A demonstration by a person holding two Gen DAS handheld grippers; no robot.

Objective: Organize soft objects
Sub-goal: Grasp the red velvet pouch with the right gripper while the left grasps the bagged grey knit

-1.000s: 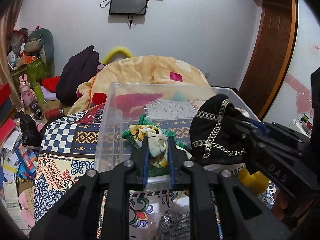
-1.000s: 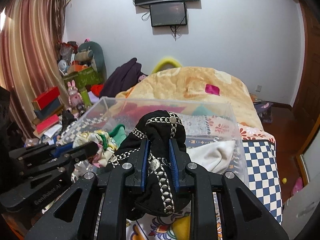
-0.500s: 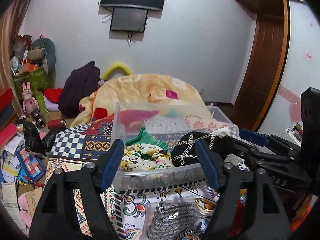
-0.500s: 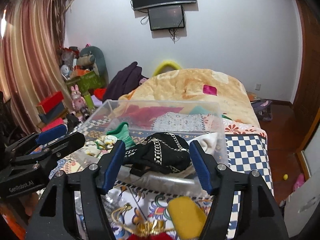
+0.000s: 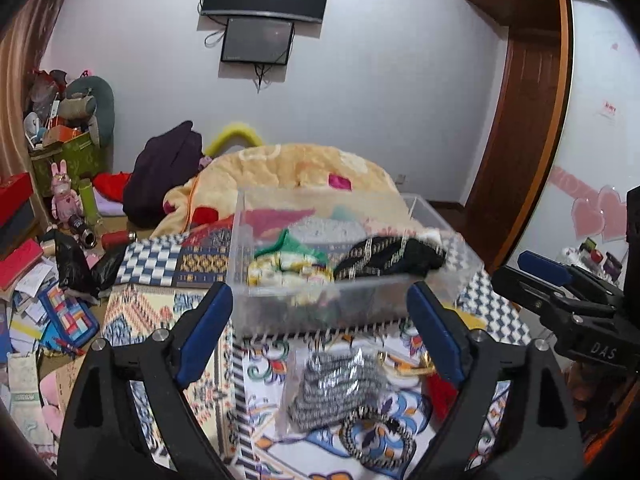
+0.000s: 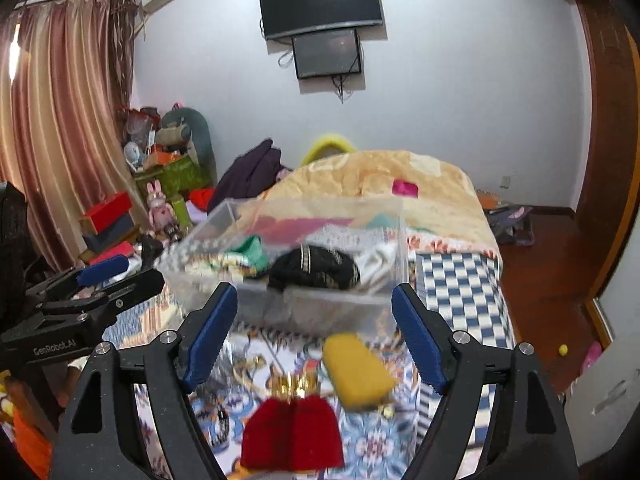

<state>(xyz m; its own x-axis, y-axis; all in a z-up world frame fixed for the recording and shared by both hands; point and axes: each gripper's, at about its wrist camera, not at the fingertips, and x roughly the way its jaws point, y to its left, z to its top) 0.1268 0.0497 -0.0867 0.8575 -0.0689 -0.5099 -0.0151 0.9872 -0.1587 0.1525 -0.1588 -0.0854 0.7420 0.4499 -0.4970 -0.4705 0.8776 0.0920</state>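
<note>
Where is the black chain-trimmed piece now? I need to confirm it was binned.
The black chain-trimmed piece lies inside the clear bin, centre-right in the right wrist view, between the green-and-yellow cloth on its left and a white cloth on its right.

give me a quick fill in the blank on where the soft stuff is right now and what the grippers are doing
The black chain-trimmed hat lies inside the clear plastic ____.
The left gripper and the right gripper are both ____.
The red knitted item lies on the patterned bedcover, ____ the box.
The yellow sponge-like block lies beside the ____ item.

Missing words: box; open; outside; red
</note>
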